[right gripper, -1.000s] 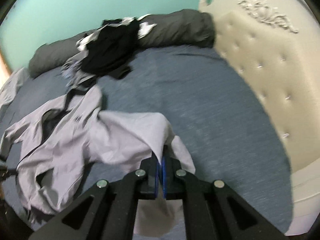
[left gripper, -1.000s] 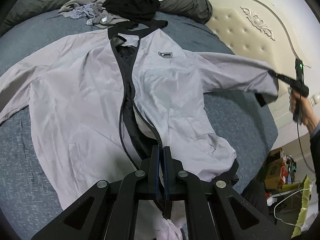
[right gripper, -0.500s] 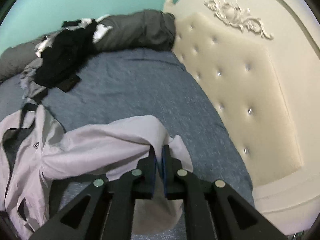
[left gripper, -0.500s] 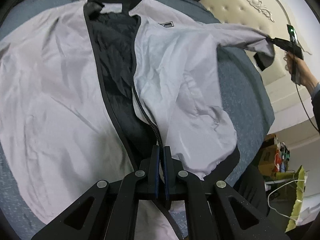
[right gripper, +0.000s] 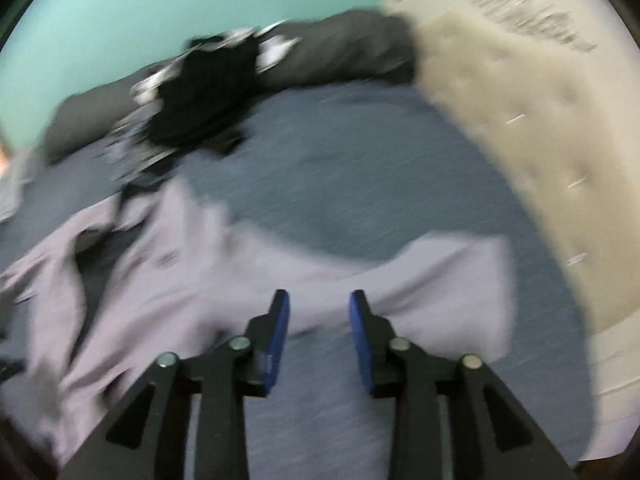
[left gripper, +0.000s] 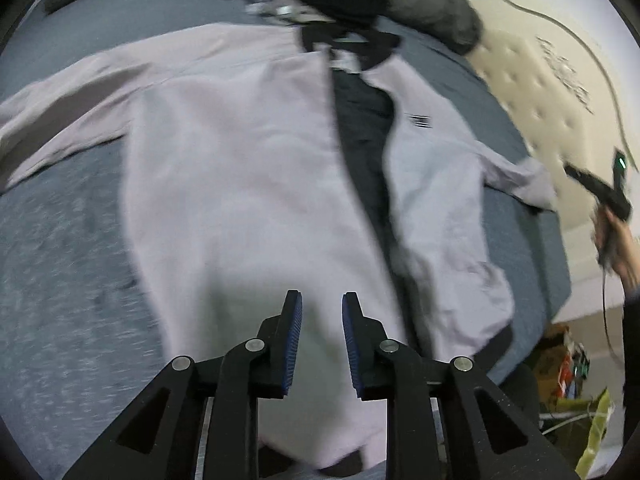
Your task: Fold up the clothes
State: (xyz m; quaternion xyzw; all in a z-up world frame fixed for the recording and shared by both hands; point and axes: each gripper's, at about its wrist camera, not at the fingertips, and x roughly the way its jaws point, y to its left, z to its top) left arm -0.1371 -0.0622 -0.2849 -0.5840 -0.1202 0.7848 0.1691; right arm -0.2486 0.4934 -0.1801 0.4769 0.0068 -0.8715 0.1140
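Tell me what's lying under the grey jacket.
The grey jacket lies spread on the blue-grey bedspread, which shows around it. Its dark lining shows through the open front. Anything beneath the fabric itself is covered.

No text can be read anywhere. The jacket (left gripper: 248, 184) carries a small dark chest badge (left gripper: 418, 121), but blur leaves its lettering illegible in both views.

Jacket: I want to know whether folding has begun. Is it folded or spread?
Spread. The jacket lies flat on the bed, front open, both sleeves out sideways; no part is folded over.
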